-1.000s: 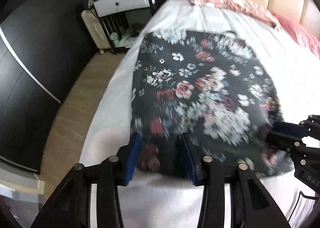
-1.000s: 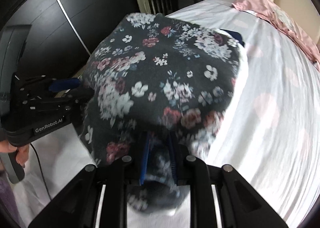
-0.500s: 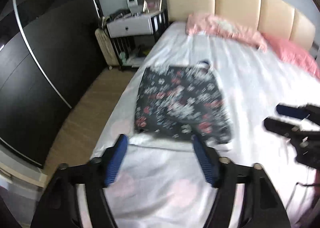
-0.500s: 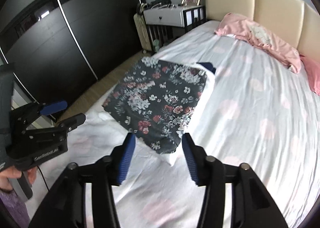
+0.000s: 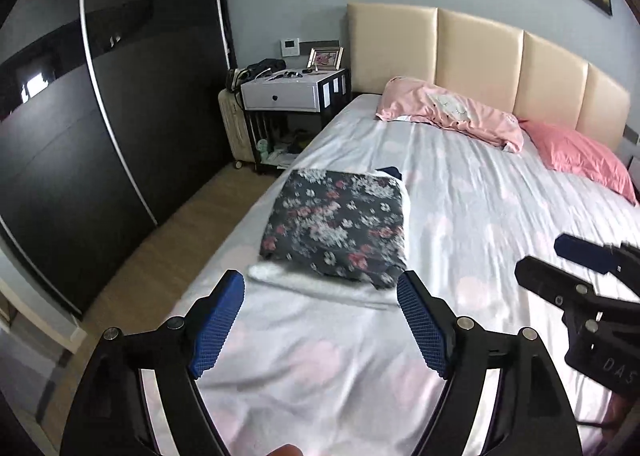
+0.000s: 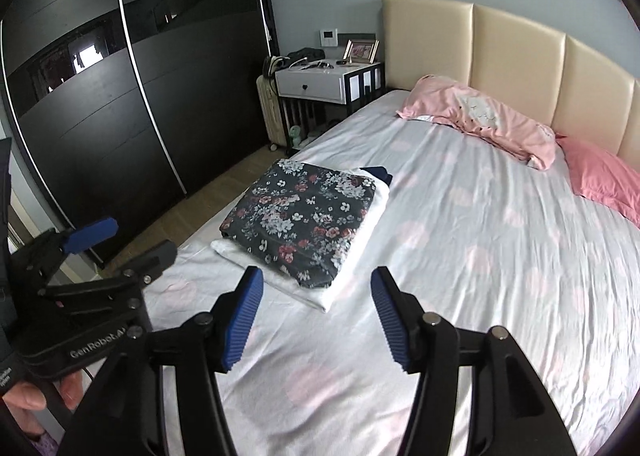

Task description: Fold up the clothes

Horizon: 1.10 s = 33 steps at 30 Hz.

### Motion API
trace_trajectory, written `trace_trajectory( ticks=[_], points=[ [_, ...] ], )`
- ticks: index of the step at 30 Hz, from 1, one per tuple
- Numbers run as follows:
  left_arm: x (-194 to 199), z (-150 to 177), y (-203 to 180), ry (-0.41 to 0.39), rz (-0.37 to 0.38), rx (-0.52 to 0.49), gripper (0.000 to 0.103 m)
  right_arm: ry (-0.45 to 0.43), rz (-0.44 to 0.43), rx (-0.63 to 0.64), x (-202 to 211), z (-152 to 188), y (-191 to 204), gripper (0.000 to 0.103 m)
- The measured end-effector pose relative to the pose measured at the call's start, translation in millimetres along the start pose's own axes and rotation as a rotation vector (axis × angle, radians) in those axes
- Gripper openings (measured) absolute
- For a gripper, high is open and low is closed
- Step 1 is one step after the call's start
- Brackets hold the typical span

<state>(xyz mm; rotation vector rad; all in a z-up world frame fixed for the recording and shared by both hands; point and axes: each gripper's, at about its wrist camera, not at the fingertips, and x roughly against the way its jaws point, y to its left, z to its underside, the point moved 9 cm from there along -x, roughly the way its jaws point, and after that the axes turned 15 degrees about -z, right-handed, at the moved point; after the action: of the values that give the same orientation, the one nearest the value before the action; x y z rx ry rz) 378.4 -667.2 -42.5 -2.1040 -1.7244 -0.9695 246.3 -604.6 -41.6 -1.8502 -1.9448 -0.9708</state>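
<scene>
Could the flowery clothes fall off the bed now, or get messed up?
Maybe, a little. The flowery garment sits folded on a white folded piece, and that stack lies near the bed's side edge above the floor, so a bump could slide it off. The top piece is not lined up with the white one, so it might slip. Both grippers, left and right, are open and hold nothing, so nothing steadies the stack.

Both black plastic two-finger grippers, left (image 5: 320, 320) and right (image 6: 316, 312), carry ribbed blue pads (image 6: 240, 320), silver screws and white lettering on the casing.
</scene>
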Motion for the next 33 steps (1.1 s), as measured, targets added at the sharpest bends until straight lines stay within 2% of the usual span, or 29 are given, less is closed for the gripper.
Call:
trace_trajectory(
  ticks=[3,13,22,33],
  points=[
    [10.4,17.6,-0.6,0.019,-0.046,0.019,0.08,0.006,-0.009,-0.036,13.3,20.3,-0.4,0.055],
    [51.2,65.7,-18.4,0.026,-0.08,0.012,0.08,-0.015,-0.023,-0.095,46.7,79.9,-3.2,0.055],
    [73.4,86.7,-28.1,0.044,-0.092,0.014,0.08,-0.052,0.002,-0.043,77.0,94.4,-0.1,0.055],
    [98.8,88.8,-33.7,0.023,-0.096,0.004,0.08,-0.065,0.005,-0.019,96.4,103.5,5.2,0.055]
  ],
)
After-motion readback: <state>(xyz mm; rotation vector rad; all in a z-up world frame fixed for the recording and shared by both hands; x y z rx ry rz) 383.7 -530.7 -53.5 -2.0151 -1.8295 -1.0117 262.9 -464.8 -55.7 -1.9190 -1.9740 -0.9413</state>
